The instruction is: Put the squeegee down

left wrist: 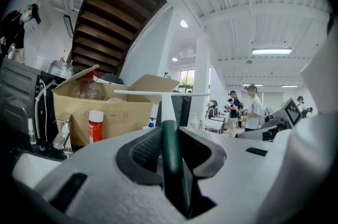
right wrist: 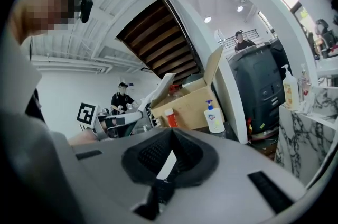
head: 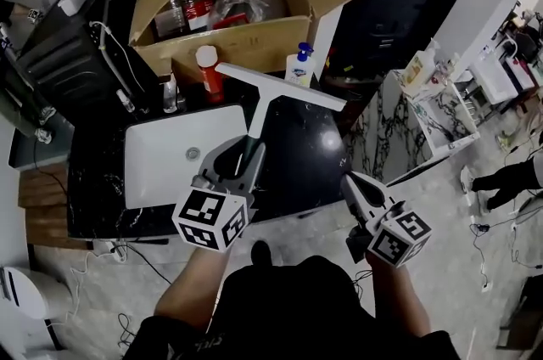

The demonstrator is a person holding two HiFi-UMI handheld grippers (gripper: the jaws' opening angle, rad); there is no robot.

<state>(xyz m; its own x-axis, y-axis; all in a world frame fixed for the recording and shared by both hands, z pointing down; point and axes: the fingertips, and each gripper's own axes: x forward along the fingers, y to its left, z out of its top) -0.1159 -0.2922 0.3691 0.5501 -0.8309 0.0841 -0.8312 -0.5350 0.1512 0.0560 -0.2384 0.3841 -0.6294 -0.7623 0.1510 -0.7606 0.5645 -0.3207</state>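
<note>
I have the left tool clamped on the squeegee, its ribbed black pads pinching the dark green handle from both sides. The right tool hangs closed on nothing off the near right corner of the counter. The squeegee is up in the air, pointing away from me. Its white stem runs out over the black stone just right of the sink, and the long straight blade lies crosswise at the far end, in front of the cardboard box. My worry is that blade: it is wide, one end sits close to the red can with the white cap, and the other is not far from the soap bottle with the blue pump. If I swing or lower it carelessly, either tip could knock one of them over. The handle looks smooth and rounded, so I judge it could twist in the pads and let the heavy end sag as I bring it down. The counter is glossy, veined stone, hard and probably slick. If I let go from any height, the stiff plastic could clatter and skid. If I release too far left, it may tip over the rim into the smooth white rectangular basin. I want the stem lying flat on bare stone before the pads part.
</note>
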